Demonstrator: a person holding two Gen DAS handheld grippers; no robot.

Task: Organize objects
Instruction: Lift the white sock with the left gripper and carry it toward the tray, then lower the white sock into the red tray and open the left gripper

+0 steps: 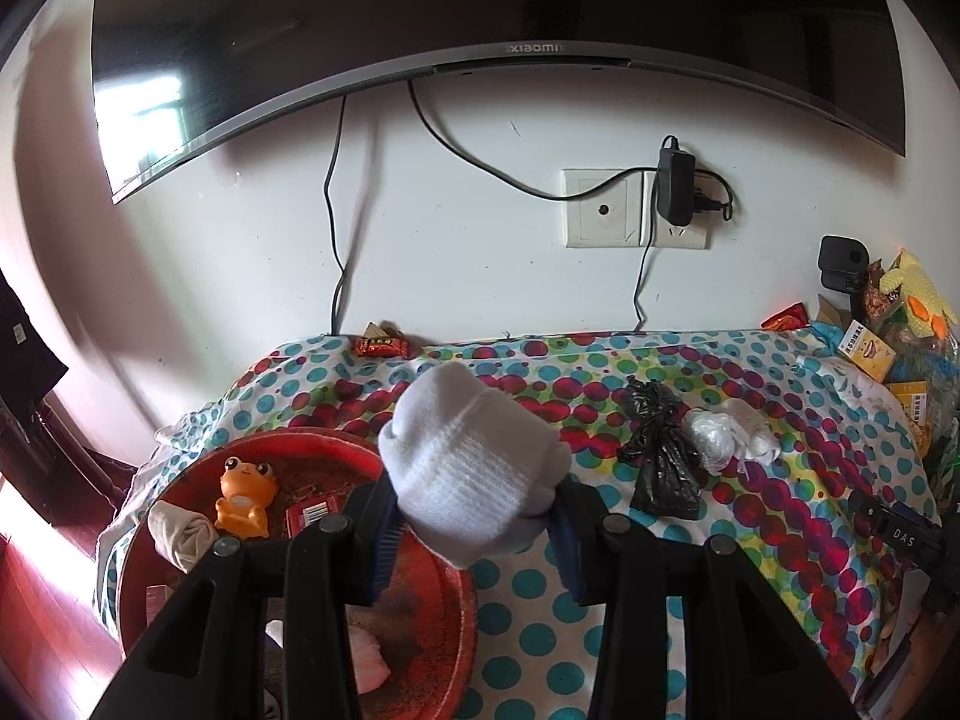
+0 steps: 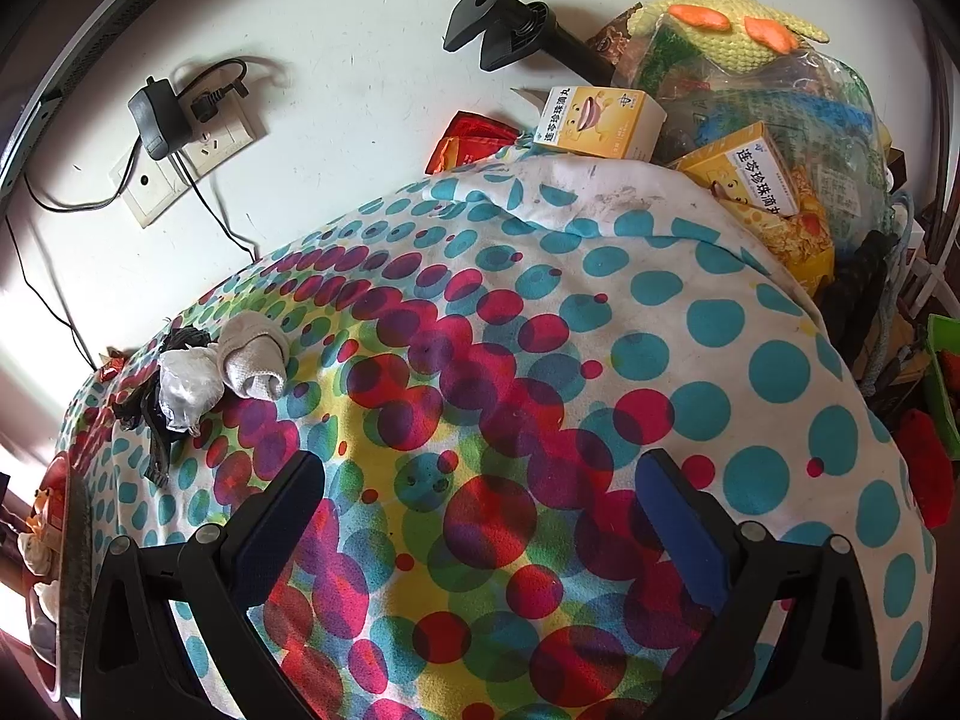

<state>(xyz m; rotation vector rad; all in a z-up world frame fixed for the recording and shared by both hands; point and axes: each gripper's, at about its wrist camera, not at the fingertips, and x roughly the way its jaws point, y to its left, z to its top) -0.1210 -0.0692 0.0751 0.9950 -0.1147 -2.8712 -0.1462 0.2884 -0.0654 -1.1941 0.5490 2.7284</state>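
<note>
Your left gripper [image 1: 474,519] is squeezing a rolled white sock [image 1: 471,468]. The sock sits between the two blue pads and sticks up above them. You hold it in the air, just over the right edge of the red tray [image 1: 447,594].

Inside the red tray you can see an orange frog toy [image 1: 245,495]. A rolled beige sock [image 1: 180,534] lies just beside the frog, on its left. A small red packet [image 1: 313,510] lies to the right of the frog.

The tray sits on a cloth with many colored dots [image 1: 780,480]. Farther right on that cloth there is a black plastic bag [image 1: 660,456]. A clear crinkly bag [image 1: 711,441] touches it, and a white bundle [image 1: 756,429] lies right next to that.

Your right gripper [image 2: 480,516] is wide open. Its fingers hold nothing. It hangs over the dotted cloth [image 2: 600,330], well apart from the little pile. In this view the pile shows as a grey-white rolled sock [image 2: 255,363] touching a shiny crumpled bag [image 2: 186,384], with the black bag [image 2: 150,414] at the far left.

At the back right, yellow boxes [image 2: 600,120] lean near a yellow knitted toy [image 2: 738,30].
</note>
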